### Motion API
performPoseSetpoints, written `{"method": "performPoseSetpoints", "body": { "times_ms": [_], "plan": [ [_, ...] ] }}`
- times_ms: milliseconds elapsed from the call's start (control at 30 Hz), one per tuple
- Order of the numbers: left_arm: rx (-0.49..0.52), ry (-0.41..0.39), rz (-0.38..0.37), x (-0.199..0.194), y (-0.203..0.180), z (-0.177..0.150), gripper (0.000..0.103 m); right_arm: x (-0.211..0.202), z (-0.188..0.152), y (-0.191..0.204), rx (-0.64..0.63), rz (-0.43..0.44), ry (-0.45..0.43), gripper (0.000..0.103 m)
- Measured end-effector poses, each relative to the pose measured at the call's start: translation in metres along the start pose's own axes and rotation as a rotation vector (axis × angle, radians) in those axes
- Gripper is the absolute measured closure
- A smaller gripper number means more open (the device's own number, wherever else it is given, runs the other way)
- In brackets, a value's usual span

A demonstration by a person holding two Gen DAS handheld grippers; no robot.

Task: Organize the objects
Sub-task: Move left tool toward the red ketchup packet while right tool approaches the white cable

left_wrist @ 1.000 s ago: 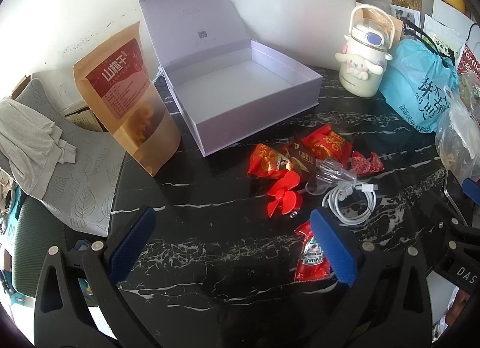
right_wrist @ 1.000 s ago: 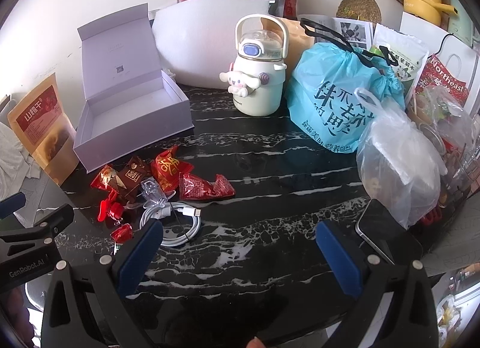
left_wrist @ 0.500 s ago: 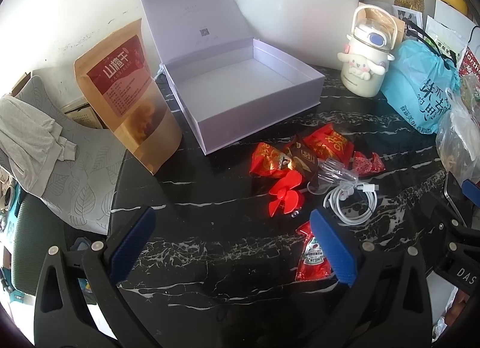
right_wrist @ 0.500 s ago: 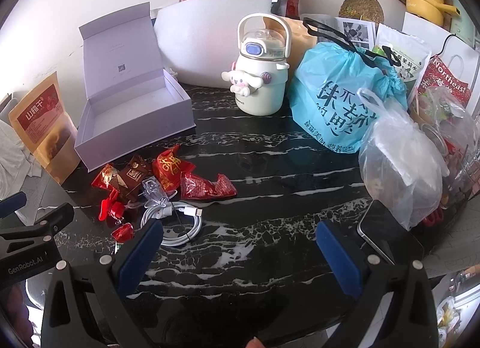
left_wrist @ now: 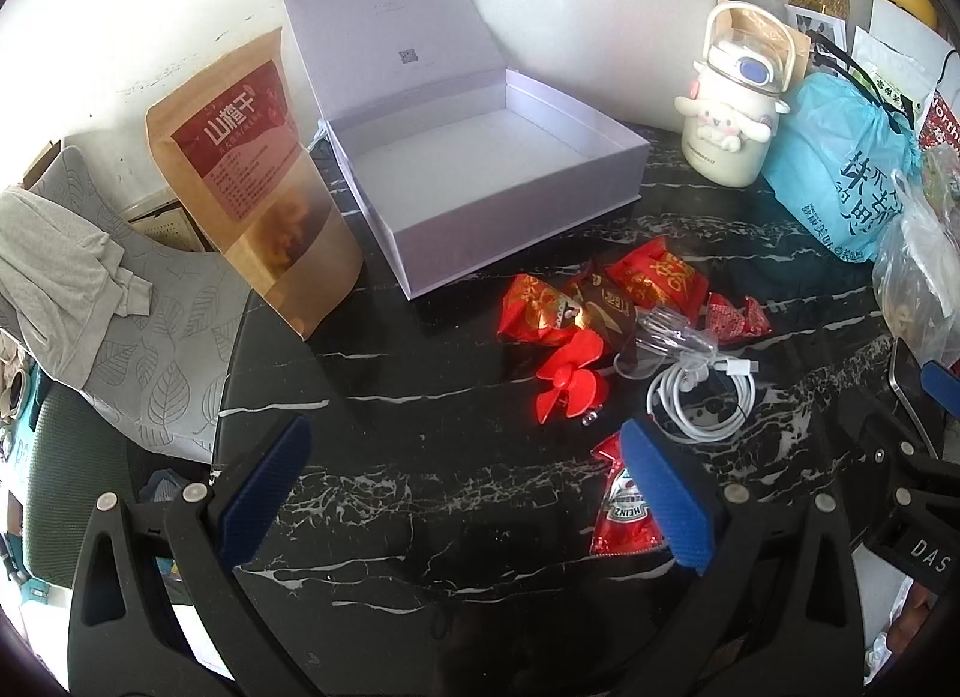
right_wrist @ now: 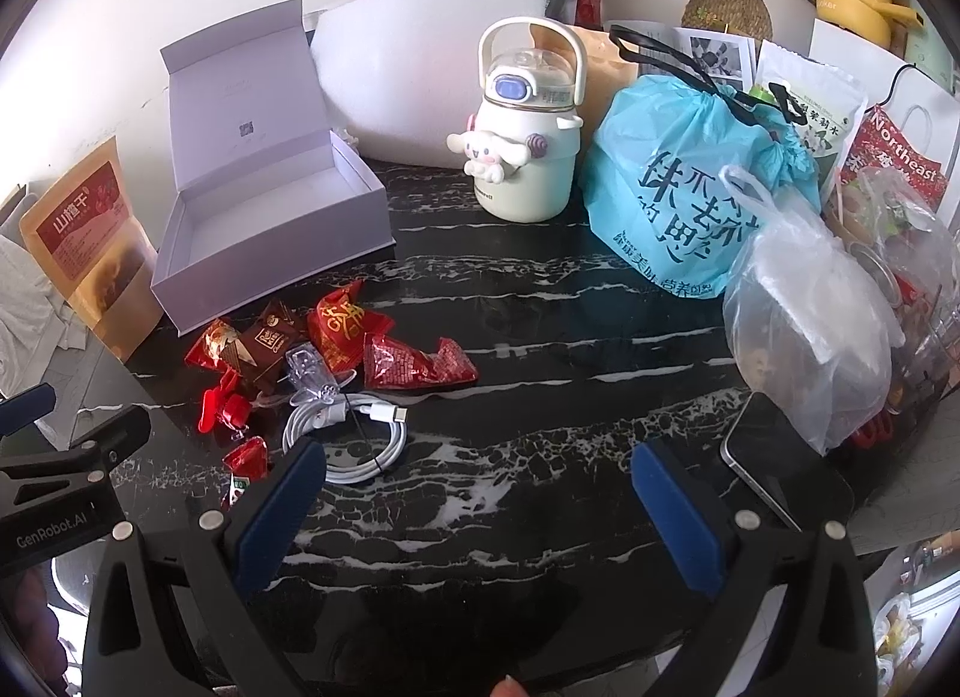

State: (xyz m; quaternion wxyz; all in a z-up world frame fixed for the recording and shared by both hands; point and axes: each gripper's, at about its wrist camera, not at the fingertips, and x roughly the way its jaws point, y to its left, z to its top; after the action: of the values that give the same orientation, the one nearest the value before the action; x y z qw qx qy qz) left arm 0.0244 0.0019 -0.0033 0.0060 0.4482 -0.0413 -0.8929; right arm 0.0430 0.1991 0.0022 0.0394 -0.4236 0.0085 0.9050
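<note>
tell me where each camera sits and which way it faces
Left wrist: on the left gripper, facing the open lavender cardboard box; open blue-padded fingers show.
Right wrist: on the right gripper, facing the cream cartoon-dog bottle; open fingers and the left gripper's black body show at left.
Shared: box, bottle, coiled white cable, black marble table.
</note>
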Motion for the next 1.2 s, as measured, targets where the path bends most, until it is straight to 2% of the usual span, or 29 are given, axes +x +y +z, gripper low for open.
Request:
{"method": "performPoseSetpoints", "body": {
  "times_ms": [467,900,1200],
  "plan": [
    [0.004,0.030,-0.018,0.000,-0.006,-0.018,0.000,-0.001,-0.019,-0.005,-0.009,0.018,0.021,0.001],
    [0.011,0.084,-0.098,0.010,-0.023,-0.042,0.000,0.008,-0.047,-0.013,-0.024,0.050,0.058,0.001],
    [0.000,0.103,-0.170,0.026,-0.034,-0.045,0.005,0.022,-0.056,-0.023,-0.007,0.081,0.093,0.001]
  ]
}}
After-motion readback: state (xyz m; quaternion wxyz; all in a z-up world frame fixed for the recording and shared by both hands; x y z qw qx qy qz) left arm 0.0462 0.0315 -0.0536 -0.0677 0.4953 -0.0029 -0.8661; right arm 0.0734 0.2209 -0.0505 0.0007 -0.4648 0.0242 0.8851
